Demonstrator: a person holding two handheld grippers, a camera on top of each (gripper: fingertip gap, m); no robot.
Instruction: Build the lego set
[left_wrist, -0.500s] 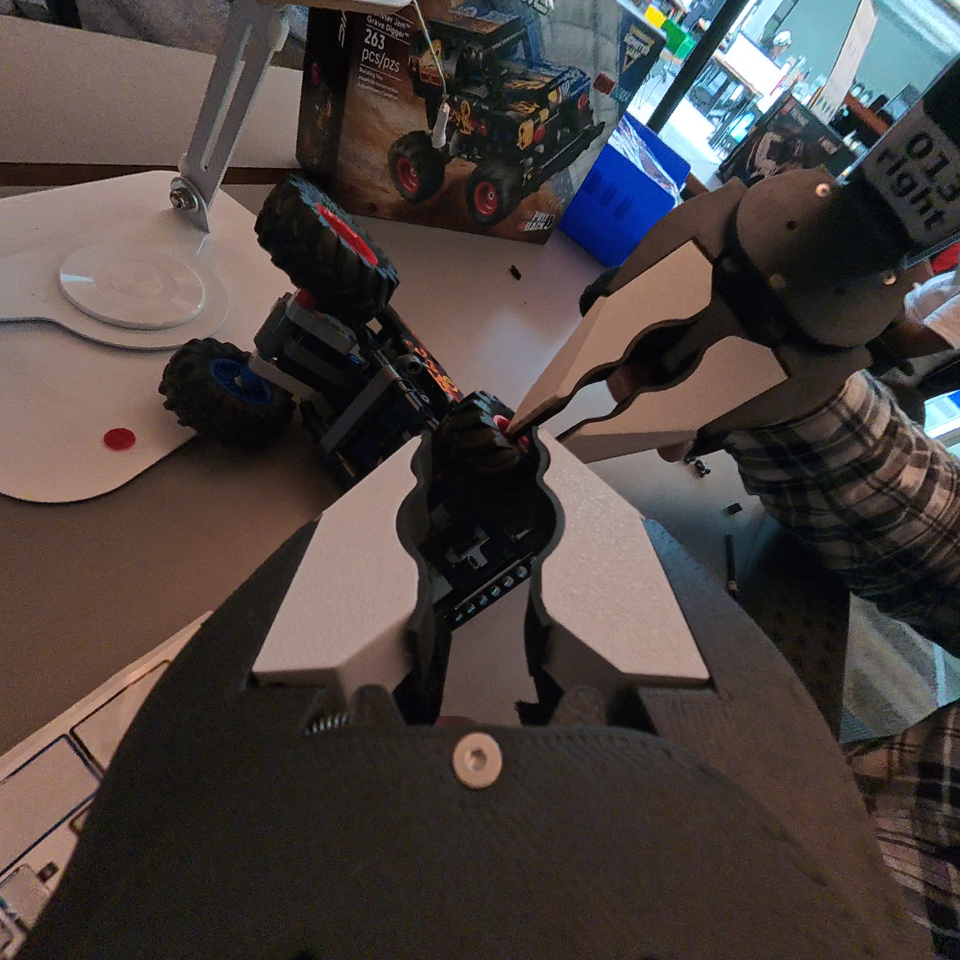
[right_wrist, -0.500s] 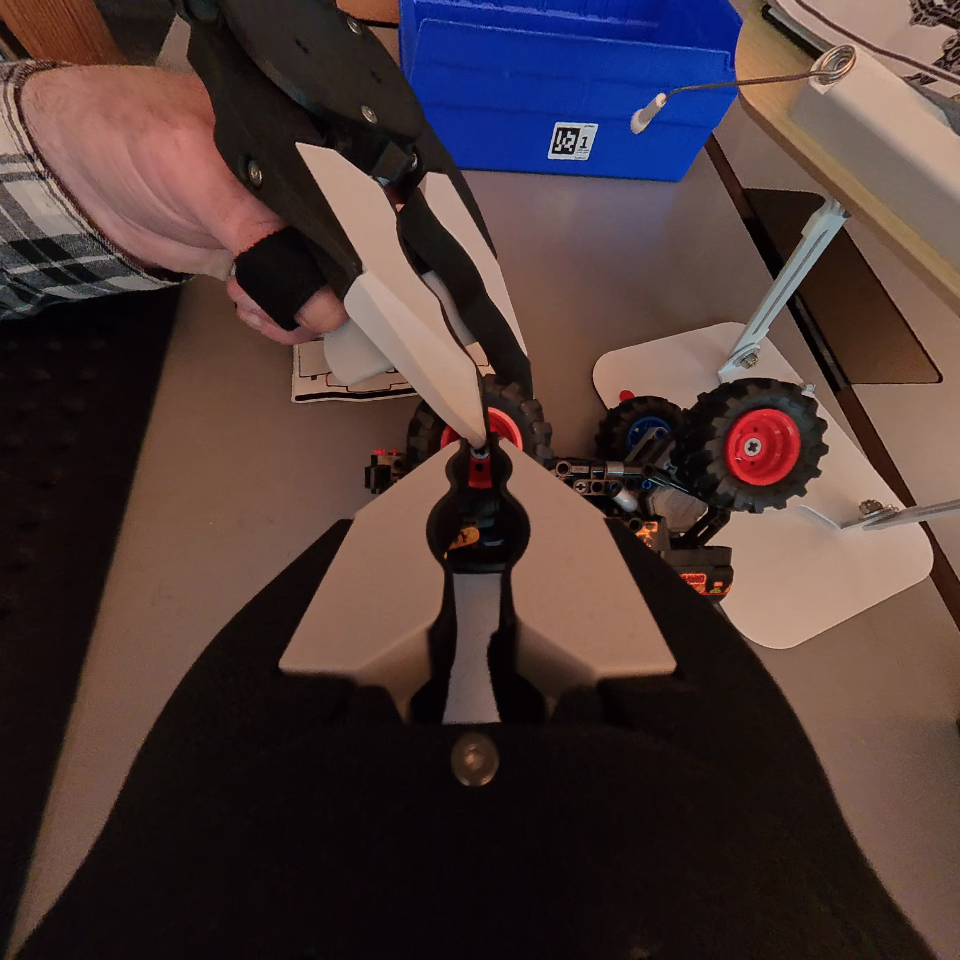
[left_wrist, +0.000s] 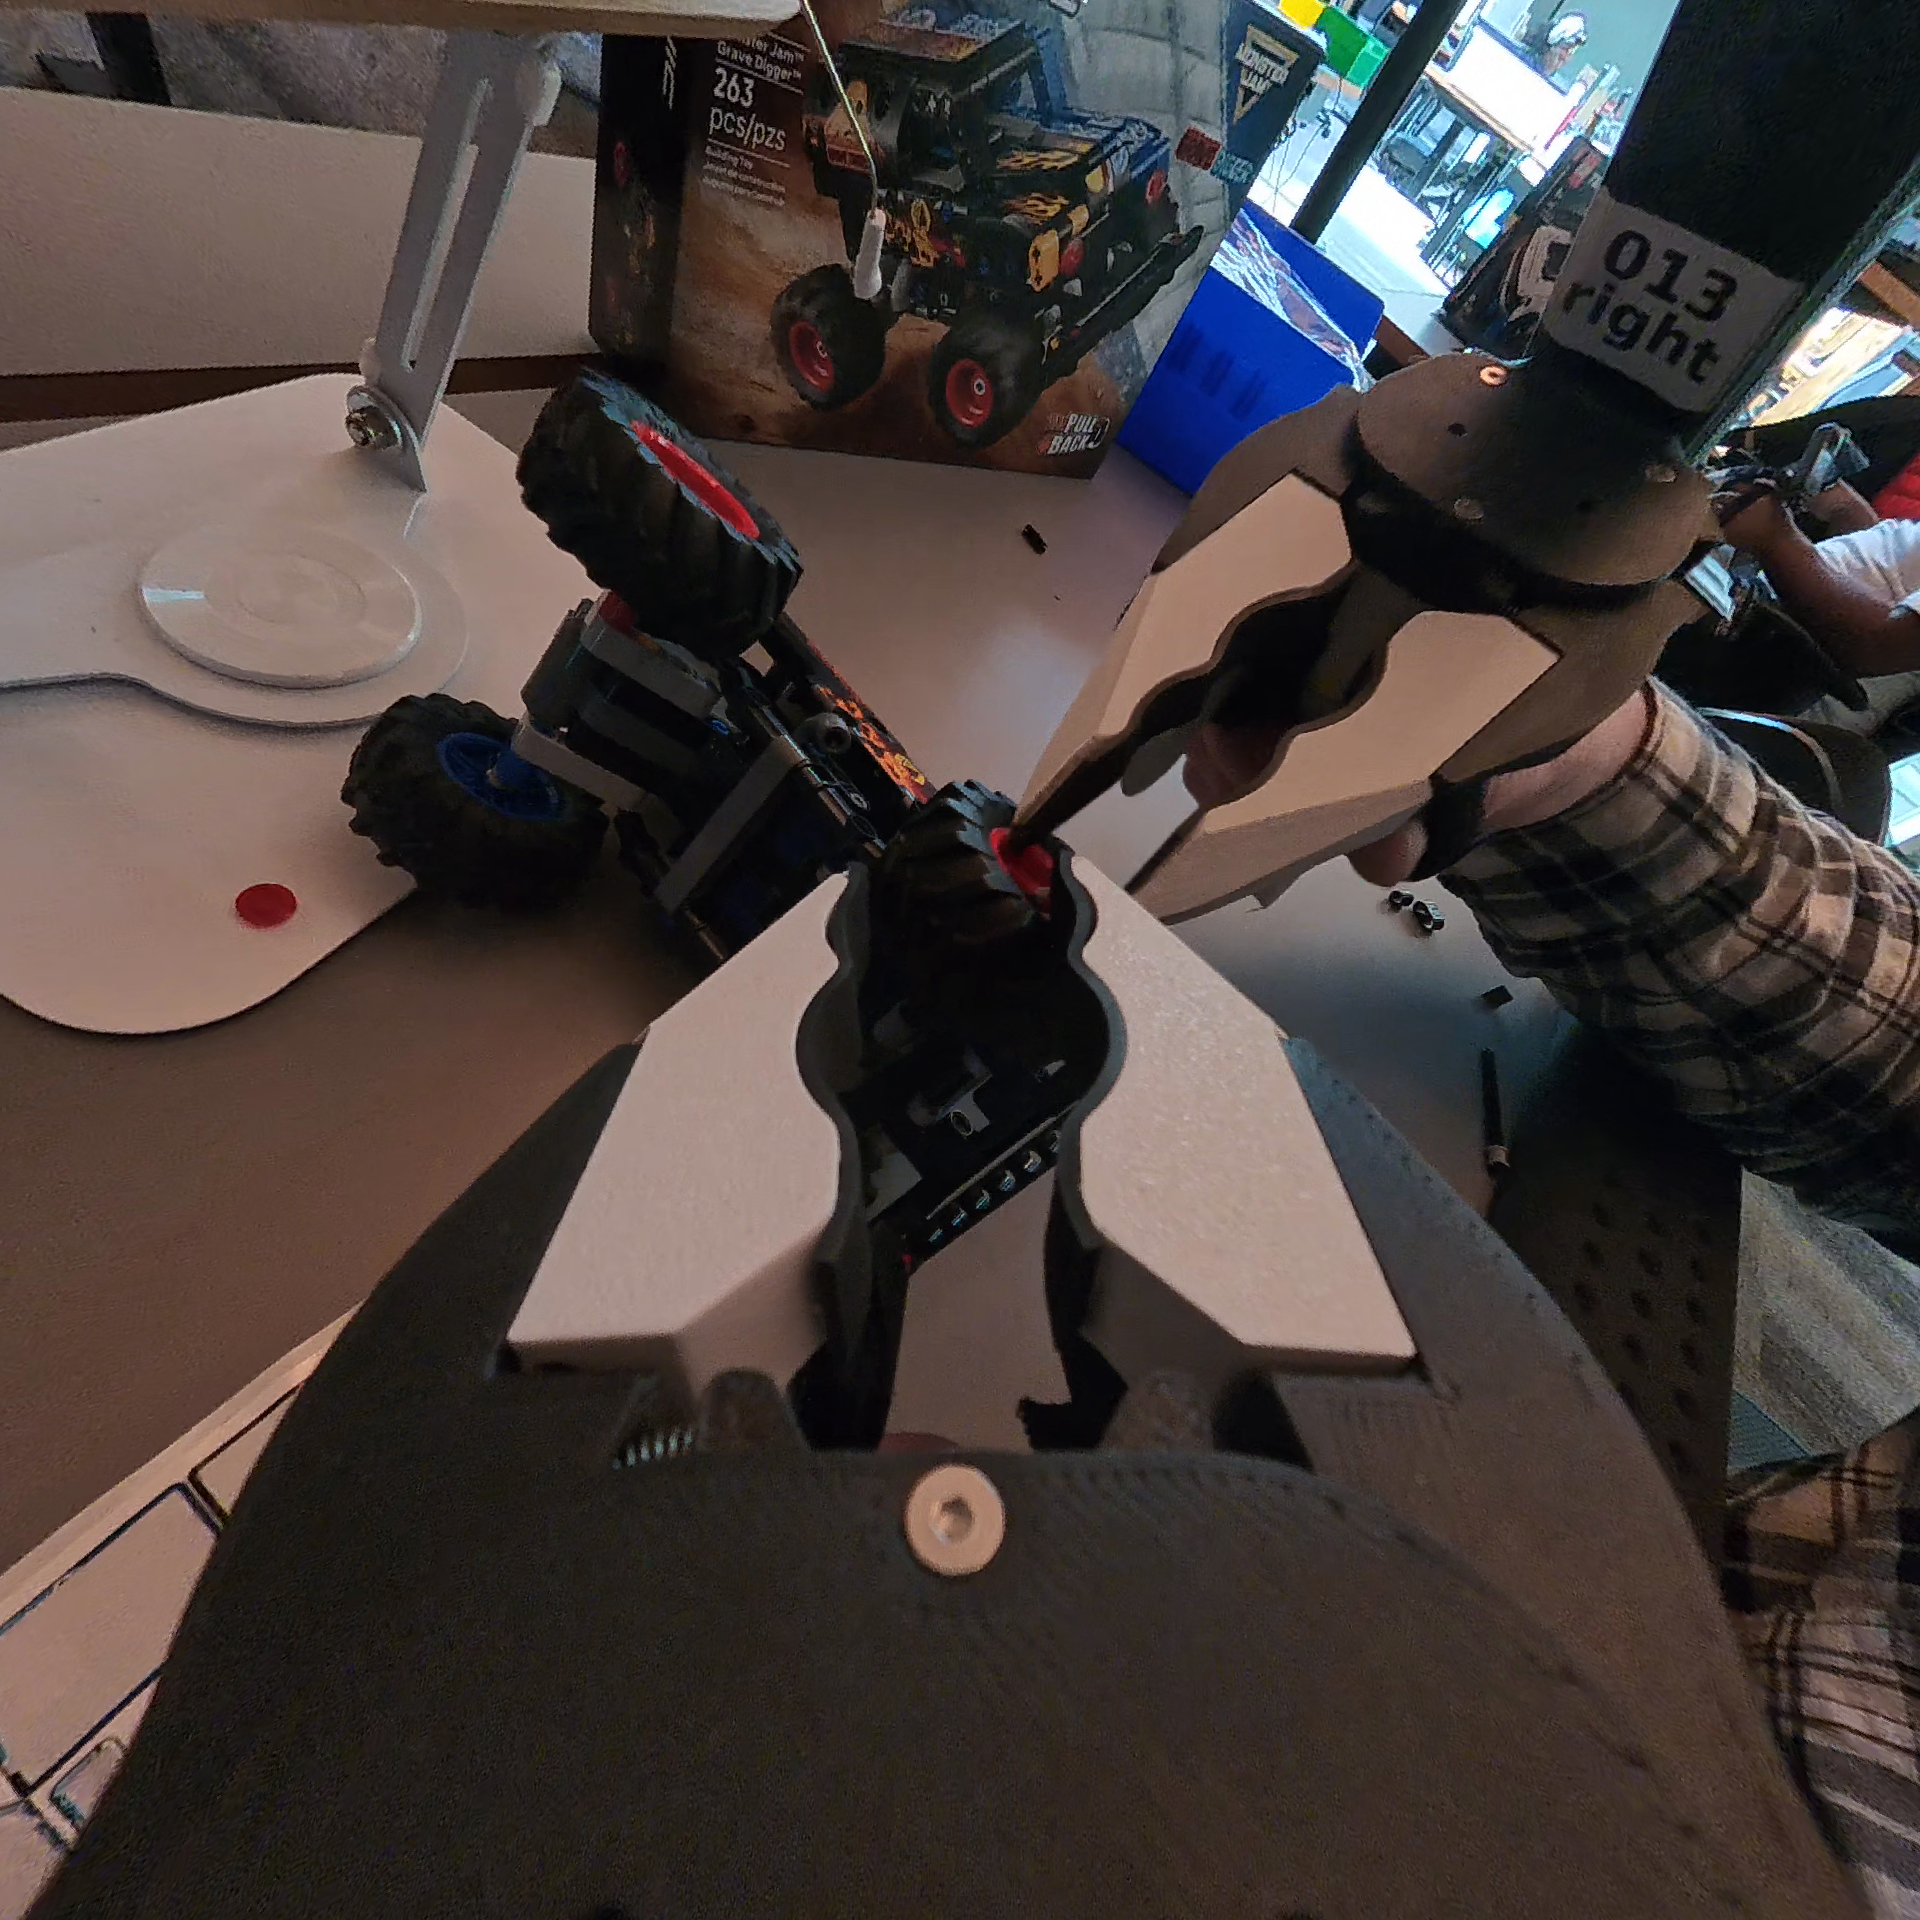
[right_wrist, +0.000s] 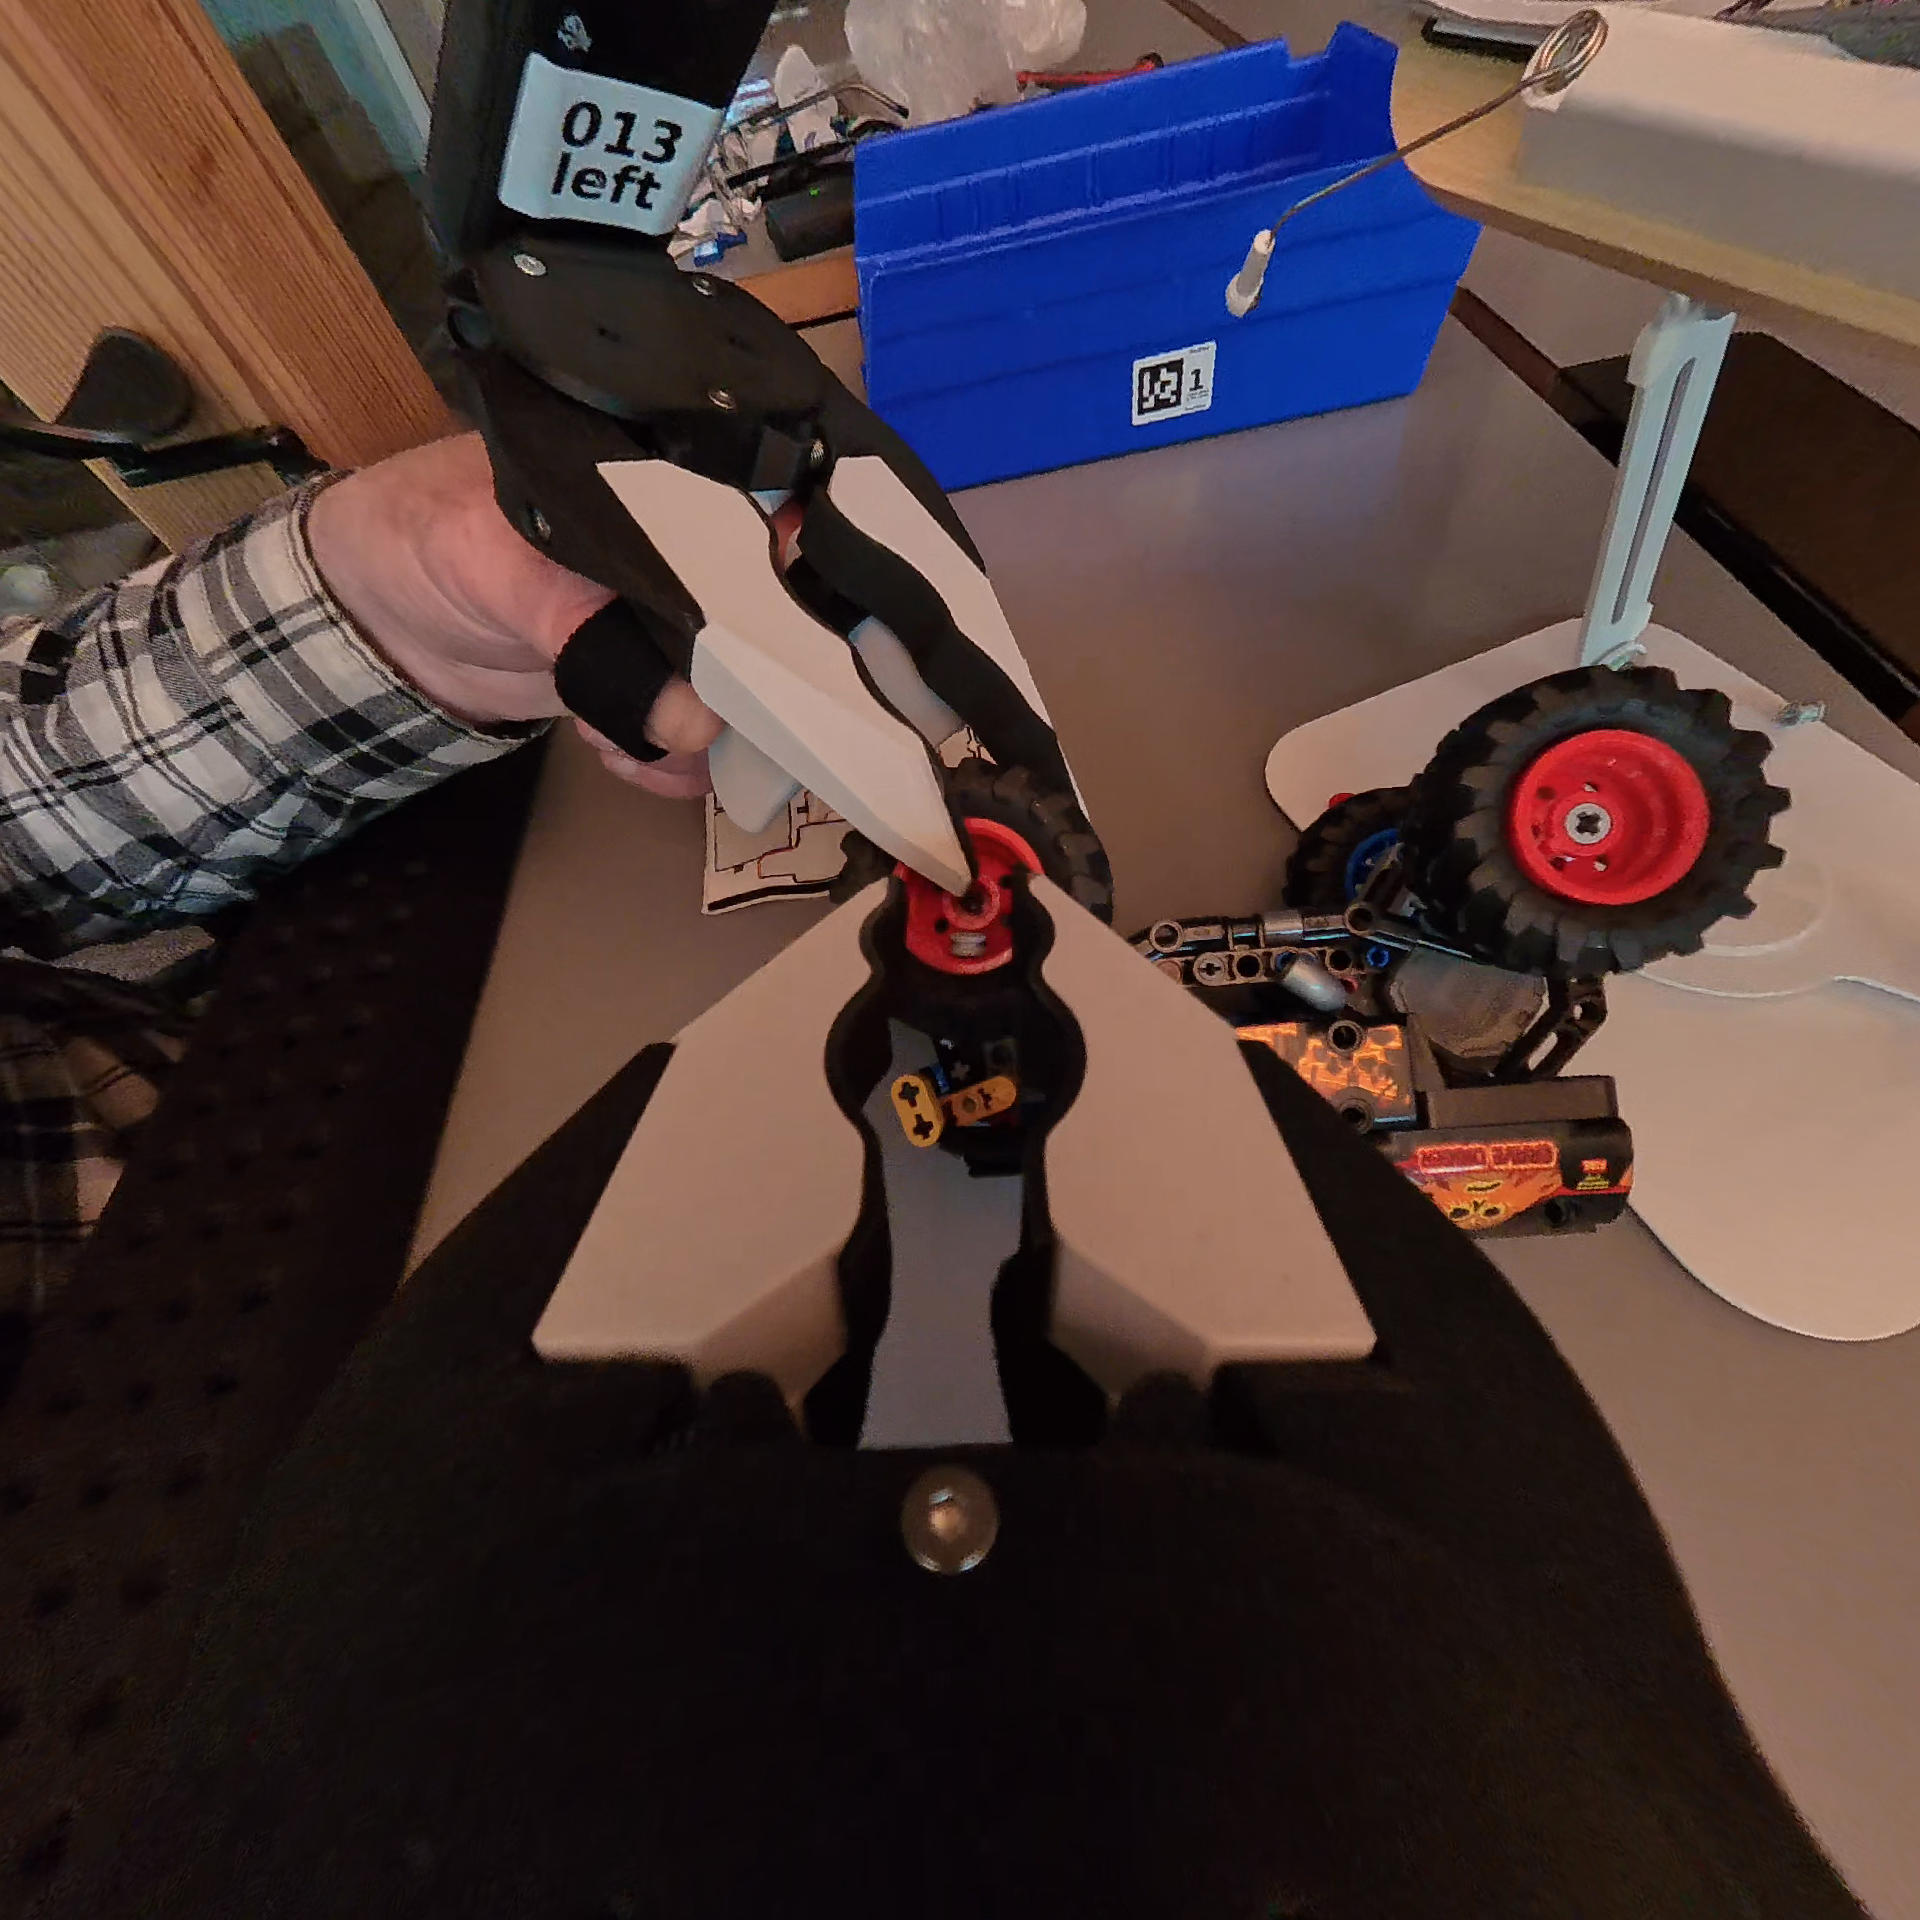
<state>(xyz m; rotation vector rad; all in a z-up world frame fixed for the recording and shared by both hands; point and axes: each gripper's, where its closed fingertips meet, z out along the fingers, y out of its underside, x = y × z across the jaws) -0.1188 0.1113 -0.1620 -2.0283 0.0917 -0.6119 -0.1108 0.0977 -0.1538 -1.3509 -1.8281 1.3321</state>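
Left gripper (left_wrist: 961, 883): closed around the near wheel (left_wrist: 951, 883), holding the truck's near end.
Right gripper (right_wrist: 961, 904): tips nearly closed against the wheel's red hub (right_wrist: 951, 920); whether it is pinched cannot be told.
Truck (left_wrist: 717, 727): on its side on the table (left_wrist: 260, 1122); chassis built, three wheels seen fitted, bodywork judged left.
Loose pins (left_wrist: 1413, 909): still unused.
Change: the hub is seen more fully; the grippers stay put.
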